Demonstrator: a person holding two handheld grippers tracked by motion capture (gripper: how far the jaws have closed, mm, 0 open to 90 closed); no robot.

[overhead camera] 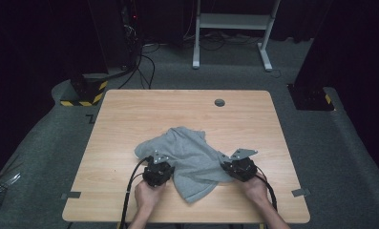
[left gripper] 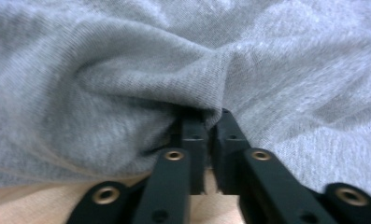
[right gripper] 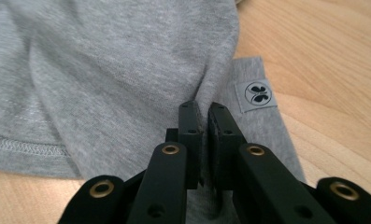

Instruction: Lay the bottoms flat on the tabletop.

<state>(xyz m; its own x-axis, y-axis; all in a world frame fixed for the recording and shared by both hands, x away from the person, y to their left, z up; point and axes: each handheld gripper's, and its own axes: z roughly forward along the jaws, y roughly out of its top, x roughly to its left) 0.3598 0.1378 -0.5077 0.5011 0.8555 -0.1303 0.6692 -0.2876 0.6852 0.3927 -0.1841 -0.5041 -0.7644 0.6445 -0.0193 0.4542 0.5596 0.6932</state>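
A crumpled grey garment (overhead camera: 189,152) lies on the near half of the wooden table (overhead camera: 177,107). My left gripper (overhead camera: 161,162) sits at its near-left edge. In the left gripper view the jaws (left gripper: 210,116) are shut on a raised fold of the grey knit (left gripper: 127,70). At the garment's near-right edge is my right gripper (overhead camera: 226,165). In the right gripper view the jaws (right gripper: 204,109) pinch a ridge of the cloth (right gripper: 127,56) beside a small sewn label (right gripper: 258,93) with a dark butterfly mark. A stitched hem runs at the lower left of that view.
A round cable hole (overhead camera: 219,102) sits near the table's far edge. A white desk frame (overhead camera: 232,28) stands on the grey carpet beyond, with cables and a yellow-black striped base (overhead camera: 84,95) at the far left. Tape marks (overhead camera: 71,195) flank the near table corners.
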